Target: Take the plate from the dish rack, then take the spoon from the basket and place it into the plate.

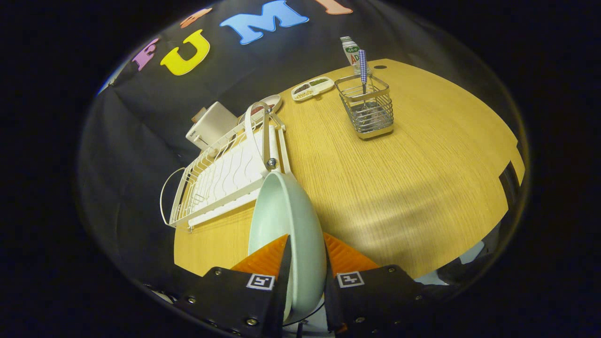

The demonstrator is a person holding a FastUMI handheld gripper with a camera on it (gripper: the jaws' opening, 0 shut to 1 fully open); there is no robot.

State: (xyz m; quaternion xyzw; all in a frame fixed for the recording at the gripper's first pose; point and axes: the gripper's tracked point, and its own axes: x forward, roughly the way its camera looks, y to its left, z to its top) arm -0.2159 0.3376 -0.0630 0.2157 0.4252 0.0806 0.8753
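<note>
A pale green plate [286, 220] stands on edge between my fingers, lifted above the wooden table [399, 173]. My gripper [306, 249] is shut on the plate's rim, one finger on each face. Just beyond the plate, to the left, lies the white wire dish rack [225, 173] with nothing standing in its slots. Farther off to the right stands a metal wire basket [368, 108] holding a spoon with a blue-and-white checked handle [363, 65], upright.
A white divided snack tray [312, 88] and a small dish [271, 101] lie near the table's far edge. A white box [211, 124] sits behind the rack. A bottle [351, 49] stands behind the basket. Bare tabletop spreads right of the plate.
</note>
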